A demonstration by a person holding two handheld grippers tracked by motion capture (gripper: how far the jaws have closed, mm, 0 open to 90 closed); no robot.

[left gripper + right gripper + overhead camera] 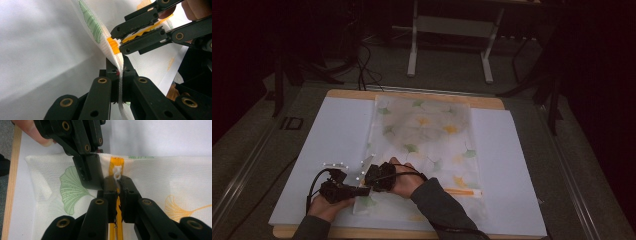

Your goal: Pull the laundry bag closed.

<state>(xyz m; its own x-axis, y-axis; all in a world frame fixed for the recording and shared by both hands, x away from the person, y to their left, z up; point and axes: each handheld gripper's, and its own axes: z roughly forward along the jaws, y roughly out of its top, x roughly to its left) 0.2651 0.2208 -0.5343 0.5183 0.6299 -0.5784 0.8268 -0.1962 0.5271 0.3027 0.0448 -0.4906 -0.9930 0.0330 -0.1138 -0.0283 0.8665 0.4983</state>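
A see-through mesh pouch (427,135) printed with green and orange ginkgo leaves lies flat on the white board. Its orange zipper (464,191) runs along the near edge. My left gripper (119,72) is shut on the pouch's white edge tape (120,58), just beyond the zipper's orange end (113,45), lifting that corner. My right gripper (117,182) is shut on the white zipper pull (117,173) over the orange zipper (115,161). Both grippers meet at the pouch's near-left corner, with the left gripper (361,190) just left of the right gripper (372,176).
The white board (337,145) covers a wooden table whose rim (347,93) shows at the far edge. A white table frame (413,45) stands on the floor beyond. Black cables trail from the grippers (312,187). Surroundings are dark.
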